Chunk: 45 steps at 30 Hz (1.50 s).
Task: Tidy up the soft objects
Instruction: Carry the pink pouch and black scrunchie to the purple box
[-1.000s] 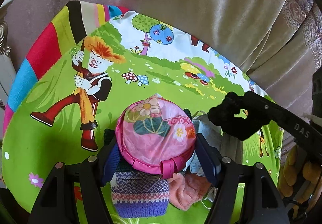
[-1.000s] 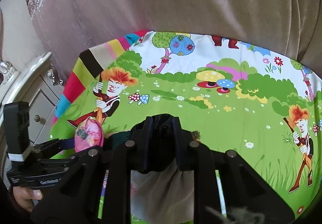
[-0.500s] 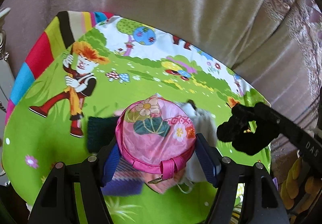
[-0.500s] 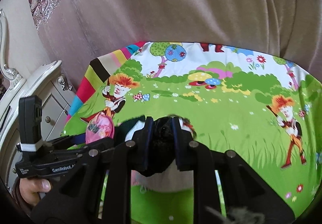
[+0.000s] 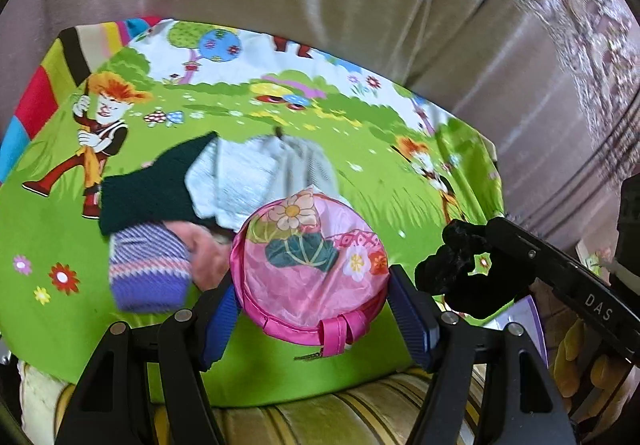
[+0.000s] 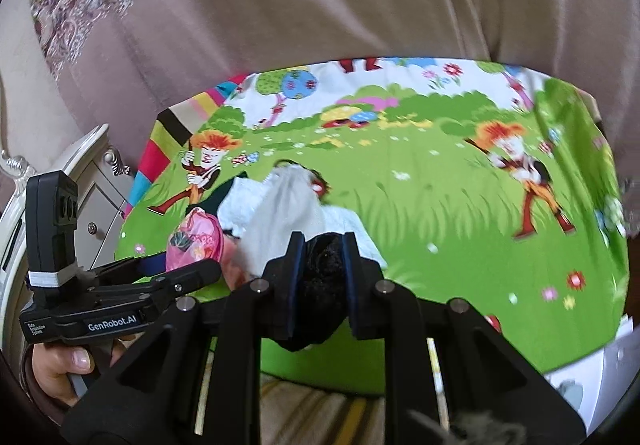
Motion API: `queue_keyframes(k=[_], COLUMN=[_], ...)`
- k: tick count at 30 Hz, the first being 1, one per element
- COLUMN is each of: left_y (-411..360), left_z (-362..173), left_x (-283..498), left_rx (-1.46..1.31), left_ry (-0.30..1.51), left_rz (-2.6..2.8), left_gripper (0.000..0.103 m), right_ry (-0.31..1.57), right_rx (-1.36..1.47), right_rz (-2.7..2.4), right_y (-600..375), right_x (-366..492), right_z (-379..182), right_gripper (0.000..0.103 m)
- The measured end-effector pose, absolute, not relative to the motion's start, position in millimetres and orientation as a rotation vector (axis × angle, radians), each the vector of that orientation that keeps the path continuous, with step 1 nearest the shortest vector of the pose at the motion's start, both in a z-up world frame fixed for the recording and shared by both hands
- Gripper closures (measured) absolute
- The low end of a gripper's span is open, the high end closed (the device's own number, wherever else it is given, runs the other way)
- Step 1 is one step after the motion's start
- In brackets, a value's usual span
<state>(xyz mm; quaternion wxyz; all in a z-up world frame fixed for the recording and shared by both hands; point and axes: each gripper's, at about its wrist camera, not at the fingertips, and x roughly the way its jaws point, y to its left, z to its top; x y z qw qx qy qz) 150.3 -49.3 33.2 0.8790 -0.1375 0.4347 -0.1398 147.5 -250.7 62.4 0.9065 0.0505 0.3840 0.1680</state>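
My left gripper is shut on a round pink floral fabric pouch, its blue pads pressing the pouch's sides. The pouch also shows in the right wrist view, at the left. My right gripper is shut on a black fuzzy soft item, which hangs below the pads and appears at the right of the left wrist view. On the cartoon-print mat lies a pile: a dark green knit, a grey-white cloth, a purple striped knit and a peach cloth.
A beige curtain hangs behind the mat. A white cabinet stands at the left. Yellow striped upholstery shows below the mat's front edge. A person's hand holds the left gripper's handle.
Both grippers have drawn back and to the right with their loads. The pile, earlier under the pink pouch, now lies to its left, and the mat's front edge has come into view.
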Motion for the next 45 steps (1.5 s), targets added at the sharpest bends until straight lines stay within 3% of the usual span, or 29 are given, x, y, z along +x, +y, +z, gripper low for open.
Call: queue_keyframes(k=[28,45], left_y=[-227,-325], left_z=[48,34], left_x=[78,23], left_rx=[-0.038,0.085], left_ry=[0.983,1.083], left_rz=[-0.623,-0.870], left_gripper=[0.032,0.032], right_ry=[0.776,0.809], right_rx=[0.261,0.254], right_rz=[-0.040,-0.246], right_y=[-455,-516], right_x=[15,-33], right_z=[51,38], right_gripper=[0.081,0.081])
